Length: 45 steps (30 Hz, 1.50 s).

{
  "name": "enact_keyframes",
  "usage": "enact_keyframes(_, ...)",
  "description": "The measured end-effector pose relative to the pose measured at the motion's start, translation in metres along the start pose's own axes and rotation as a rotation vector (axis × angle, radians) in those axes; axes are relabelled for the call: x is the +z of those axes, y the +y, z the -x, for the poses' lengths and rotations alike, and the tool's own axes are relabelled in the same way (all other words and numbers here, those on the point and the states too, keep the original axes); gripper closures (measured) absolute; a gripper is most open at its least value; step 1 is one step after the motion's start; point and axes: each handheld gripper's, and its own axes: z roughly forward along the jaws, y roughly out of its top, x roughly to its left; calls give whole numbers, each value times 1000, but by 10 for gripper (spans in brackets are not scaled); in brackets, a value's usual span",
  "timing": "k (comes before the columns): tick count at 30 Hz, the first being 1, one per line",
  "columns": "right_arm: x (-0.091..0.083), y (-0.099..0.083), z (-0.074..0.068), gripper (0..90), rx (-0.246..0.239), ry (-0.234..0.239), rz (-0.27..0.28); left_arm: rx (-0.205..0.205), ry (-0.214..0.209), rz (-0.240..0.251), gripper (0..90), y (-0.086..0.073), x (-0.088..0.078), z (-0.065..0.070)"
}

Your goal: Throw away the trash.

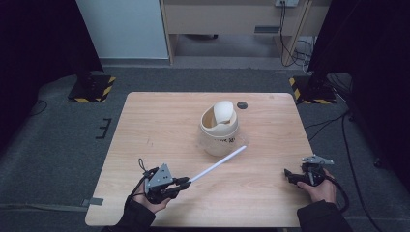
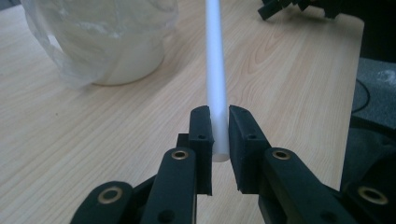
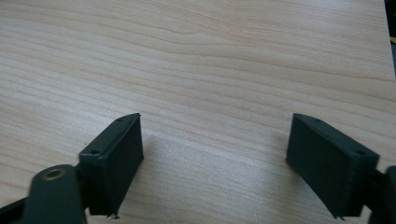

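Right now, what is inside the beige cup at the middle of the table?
A rounded white piece leans inside the beige cup, rising above its rim. Clear plastic wraps the cup's lower part. The cup's wall hides its bottom.

The table is pale wood-grain, smooth and matt. The white rod looks like smooth matt plastic. At the left gripper view's upper left, a cup is clear, glossy, crinkled plastic.

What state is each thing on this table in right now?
Left gripper: shut on the white straw.
White straw: held by one end, lifted at a slant toward the cup.
Right gripper: open, nothing between its jaws.
Cup: upright, with a cream insert inside.
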Motion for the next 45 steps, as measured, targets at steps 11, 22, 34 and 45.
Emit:
enact_keyframes(11,-27,29,-22,287,-195,81,240,-9,-9,54,796,9,-7,-1)
enact_keyframes(22,-62,65,-63,295,-322,174,437,1,-23,63,795,24,-1,-7)
enact_keyframes(34,-72,92,-88,275,-417,218,504,16,-47,45,795,44,13,-8)
enact_keyframes(45,-75,109,-101,263,-460,241,537,55,-71,10,795,63,25,-6)
